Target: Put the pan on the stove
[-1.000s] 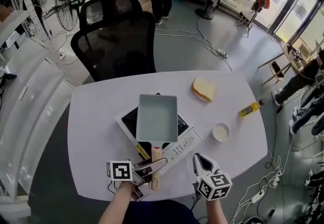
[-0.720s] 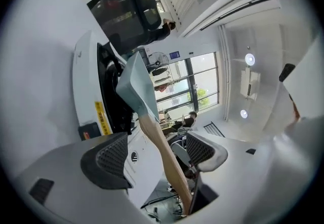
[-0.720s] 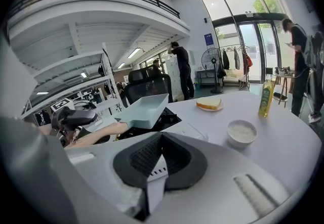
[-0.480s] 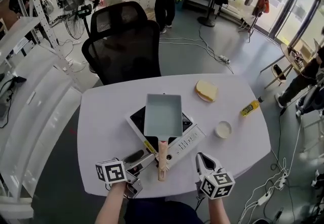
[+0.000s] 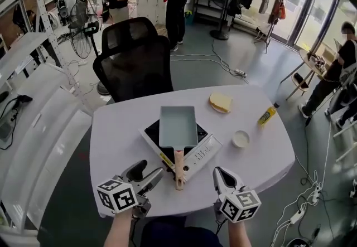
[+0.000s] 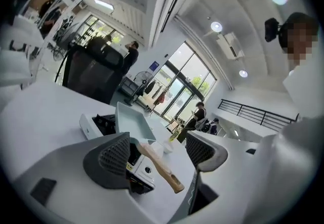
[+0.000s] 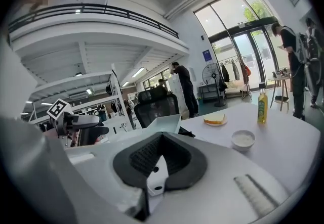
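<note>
Pan on the stove, both tools clear: the job looks done to me.

My left hand-held gripper (image 5: 146, 174) hovers at the near edge of the desk (image 5: 120, 134) with its jaws spread wide and nothing pressed between the pads; in its own view the wooden handle (image 6: 161, 168) lies beyond the tips, apart from both. My right hand-held gripper (image 5: 221, 177) is empty, jaws brought together, low over the desk on the other side of that handle. Further out, the pan (image 5: 178, 126) sits flat on the stove (image 5: 198, 156), covering most of the dark cooktop, its handle reaching over the control panel toward me. I judge the placement complete; all that might remain is squaring the pan if it sits off-centre, which I cannot tell from here.
</note>
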The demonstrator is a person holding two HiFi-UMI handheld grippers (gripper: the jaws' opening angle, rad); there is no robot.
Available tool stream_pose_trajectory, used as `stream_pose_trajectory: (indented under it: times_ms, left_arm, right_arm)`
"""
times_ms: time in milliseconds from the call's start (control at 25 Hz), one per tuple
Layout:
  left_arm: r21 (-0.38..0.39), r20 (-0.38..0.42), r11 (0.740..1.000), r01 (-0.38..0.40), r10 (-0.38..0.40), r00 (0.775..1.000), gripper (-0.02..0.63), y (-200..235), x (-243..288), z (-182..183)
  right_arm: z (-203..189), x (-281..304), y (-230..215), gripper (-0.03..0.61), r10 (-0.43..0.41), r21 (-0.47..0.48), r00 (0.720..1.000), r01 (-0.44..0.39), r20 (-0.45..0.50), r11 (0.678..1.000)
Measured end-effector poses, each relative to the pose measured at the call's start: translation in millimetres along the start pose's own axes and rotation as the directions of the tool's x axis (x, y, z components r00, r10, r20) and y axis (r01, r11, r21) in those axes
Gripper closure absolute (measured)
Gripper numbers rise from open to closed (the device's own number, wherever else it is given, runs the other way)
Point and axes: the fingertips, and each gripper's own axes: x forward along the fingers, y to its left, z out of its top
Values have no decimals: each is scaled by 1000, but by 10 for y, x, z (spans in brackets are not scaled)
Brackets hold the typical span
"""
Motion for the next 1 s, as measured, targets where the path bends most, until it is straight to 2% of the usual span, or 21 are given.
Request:
stream_pose_trajectory:
  times_ms: [240,440,680,760,1000]
  left_arm:
    - [199,74,980,21,-36,997,267,-301,-169,181]
    - [374,96,927,-4,-35,995,313,-547,-323,137]
    - [432,100,901,-26,-19,995,347,-644,-436,-94]
    - [433,93,901,-24,-18,996,413,-656,-475,-185]
    - [431,82,902,-4,-35,996,543,-723,-616,-383]
  right_arm:
    - [136,-243,243,577,-3,-48,996,7,88,999]
    - [107,-424,400,578,-10,-67,992,18,124,998]
    - [-17,-583,519,577,-34,-104,991,48,130,993]
    - [-46,-636,553,577,-41,-103,990,55,137,993]
    - [-153,-811,682,577,-63,-117,988,80,144,990]
